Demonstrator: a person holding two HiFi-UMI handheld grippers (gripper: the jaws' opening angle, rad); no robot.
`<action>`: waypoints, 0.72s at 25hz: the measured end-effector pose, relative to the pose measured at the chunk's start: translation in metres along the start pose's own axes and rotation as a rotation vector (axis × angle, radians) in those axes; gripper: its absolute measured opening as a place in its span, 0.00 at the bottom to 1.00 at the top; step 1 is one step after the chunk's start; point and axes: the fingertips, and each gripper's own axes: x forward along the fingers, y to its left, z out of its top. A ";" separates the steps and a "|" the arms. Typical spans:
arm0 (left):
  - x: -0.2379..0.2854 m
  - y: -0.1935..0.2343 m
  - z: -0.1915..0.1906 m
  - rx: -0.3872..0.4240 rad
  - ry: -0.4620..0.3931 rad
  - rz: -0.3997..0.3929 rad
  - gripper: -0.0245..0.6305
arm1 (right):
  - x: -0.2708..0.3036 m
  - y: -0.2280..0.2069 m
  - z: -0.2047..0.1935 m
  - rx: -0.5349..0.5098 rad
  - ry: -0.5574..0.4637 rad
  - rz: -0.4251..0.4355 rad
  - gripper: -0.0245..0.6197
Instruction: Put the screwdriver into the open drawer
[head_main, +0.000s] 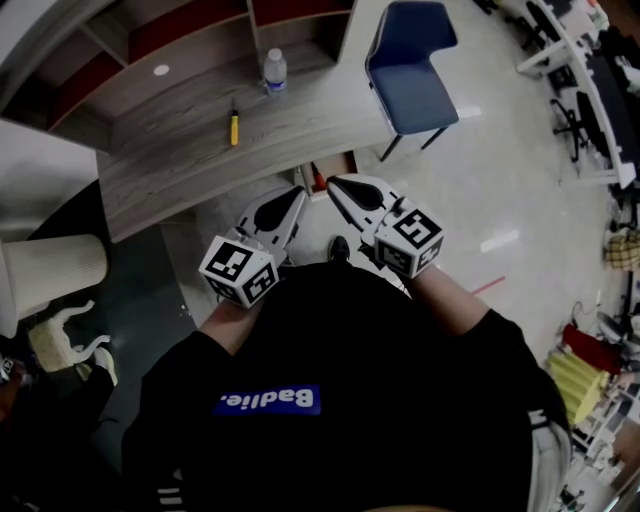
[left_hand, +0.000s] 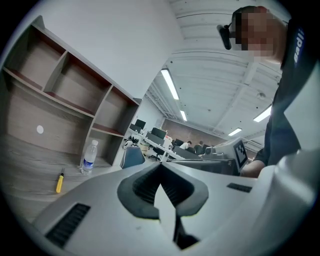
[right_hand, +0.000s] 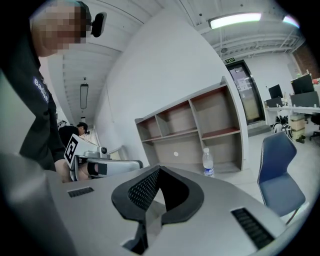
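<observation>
Since the screwdriver (head_main: 234, 127) is small and stiff, it should be light to lift. Its smooth yellow handle could slip or roll, though. I think the best place to pinch it is the middle of the handle, across its thin side. It lies flat on the desk (head_main: 180, 150), near the bottle (head_main: 275, 70), and nothing touches it. It is well away from both grippers. Both hands are held close to the body, side by side. Their tips point out toward the desk and a little down. The left gripper (head_main: 297, 193) is closed with nothing in it. The right gripper (head_main: 334, 184) is closed too, and empty. Something brown under the desk edge, just past the tips, may be the drawer (head_main: 335, 165), but I cannot be sure.
</observation>
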 end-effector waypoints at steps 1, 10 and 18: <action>0.000 -0.001 0.000 -0.001 -0.001 -0.001 0.04 | -0.001 0.002 0.001 -0.004 -0.002 0.004 0.08; -0.002 -0.006 0.002 0.001 -0.001 -0.005 0.04 | -0.004 0.008 0.003 -0.012 -0.008 0.018 0.08; -0.003 -0.010 0.003 0.001 -0.003 -0.006 0.04 | -0.007 0.010 0.005 0.002 -0.015 0.021 0.08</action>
